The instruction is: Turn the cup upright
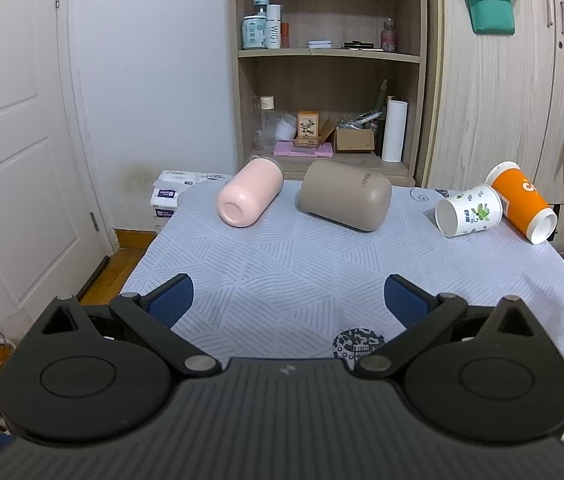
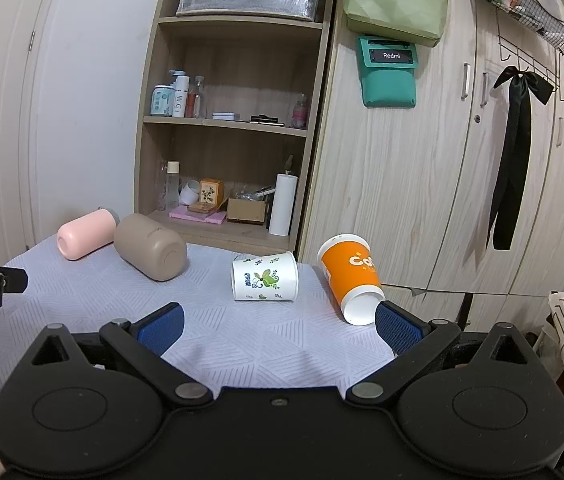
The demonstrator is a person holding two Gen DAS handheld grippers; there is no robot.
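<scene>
Along the counter's [image 1: 282,264] far edge four cups lay on their sides: pink cup [image 1: 249,198], taupe cup [image 1: 345,195], floral paper cup [image 1: 469,210], and orange cup [image 1: 522,201] at the far right corner. Left tool [image 1: 288,300] and right tool [image 2: 280,326] hovered released, grasping nothing.

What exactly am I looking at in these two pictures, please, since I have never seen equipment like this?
Each picture comes from a camera on a tool a person holds. The left view looks along the left hand-held gripper; the right view along the right hand-held gripper. Both stand open and hold nothing. Ahead is a table under a pale cloth, with four cups lying on their sides: a pink cup, a brown cup, a white floral paper cup and an orange paper cup.
</scene>
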